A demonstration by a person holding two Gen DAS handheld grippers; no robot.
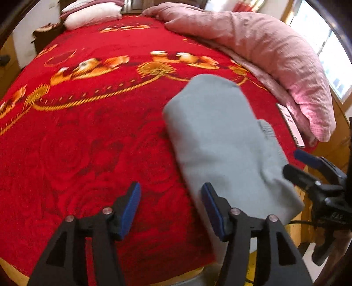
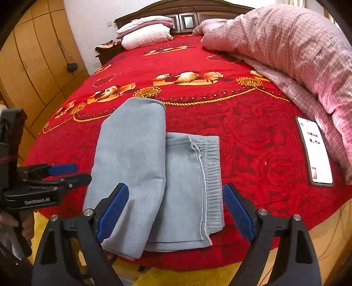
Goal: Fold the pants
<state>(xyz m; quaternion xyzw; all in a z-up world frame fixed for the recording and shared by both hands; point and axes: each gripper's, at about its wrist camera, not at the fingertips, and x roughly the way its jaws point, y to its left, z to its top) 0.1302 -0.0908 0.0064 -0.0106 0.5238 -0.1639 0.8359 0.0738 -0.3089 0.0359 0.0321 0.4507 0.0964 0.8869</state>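
a red bedspread (image 2: pixel 253 136) printed with roses, gold rope and orange ducks covered the whole bed, its near edge hanging over a yellow base. at the head stood a dark wooden headboard (image 2: pixel 187 15) with white and pink pillows (image 2: pixel 146 36) stacked at its left. a bulky pink checked duvet (image 2: pixel 286 50) lay heaped along the right side of the bed, and a phone (image 2: pixel 314 151) with its screen lit lay face up just beside the duvet's near end. pale wooden wardrobe doors (image 2: pixel 41 57) lined the wall on the left, and bright window light came in at the right edge of the left wrist view. the grey pants (image 2: pixel 140 167) lay folded on the bedspread near its front edge, a doubled-over layer lying on top along the left side and the ribbed waistband showing at the right. the right gripper (image 2: pixel 176 211) hung above the near end of the pants with its jaws wide, one pad over the left fold and the other just past the waistband, neither pressing the cloth. the left gripper (image 1: pixel 171 206) had its jaws parted with only red bedspread between them; its right pad stood at the left edge of the pants, and whether it touched the cloth could not be told. in the right wrist view, a hand (image 2: pixel 19 224) gripped the left gripper's handle.
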